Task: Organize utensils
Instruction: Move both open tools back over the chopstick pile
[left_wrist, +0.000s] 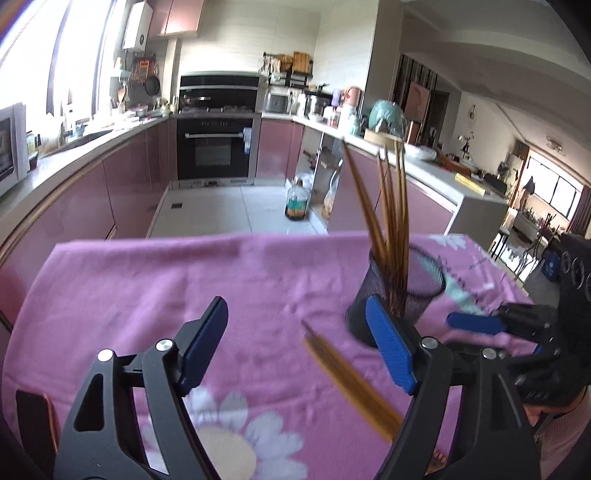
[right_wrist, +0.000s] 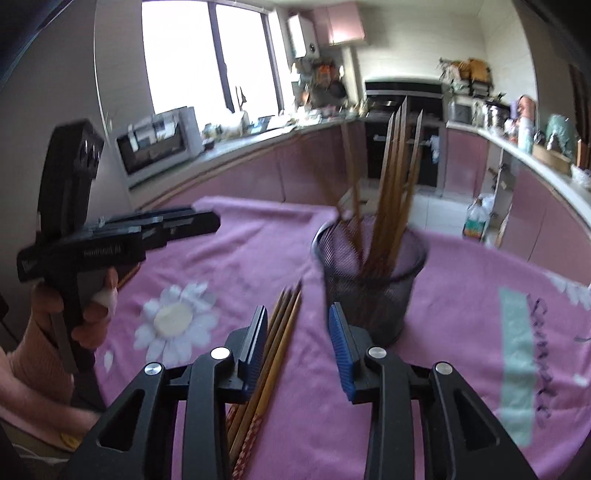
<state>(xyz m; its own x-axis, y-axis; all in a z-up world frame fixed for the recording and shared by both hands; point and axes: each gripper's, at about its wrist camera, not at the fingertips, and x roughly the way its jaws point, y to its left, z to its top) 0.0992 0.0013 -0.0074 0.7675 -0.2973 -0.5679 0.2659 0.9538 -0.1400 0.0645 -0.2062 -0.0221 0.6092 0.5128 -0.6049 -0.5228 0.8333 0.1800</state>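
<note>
1. Left gripper (left_wrist: 295, 347): jaws stand wide apart, blue pads facing each other, nothing pressed between them. Pointed forward and somewhat downward.
2. In the right wrist view the left gripper (right_wrist: 207, 225) appears side-on at the left, its fingers level and overlapping.
3. Left hand (right_wrist: 83, 314) wraps the black handle from below; a pale pink sleeve (right_wrist: 33, 354) covers the wrist.
4. Right gripper (right_wrist: 299, 343): jaws partly open, a moderate gap between the blue pads, neither pad pressing on anything. Tilted downward.
5. In the left wrist view the right gripper (left_wrist: 476, 323) enters from the right edge, blurred, with one blue finger showing.
</note>
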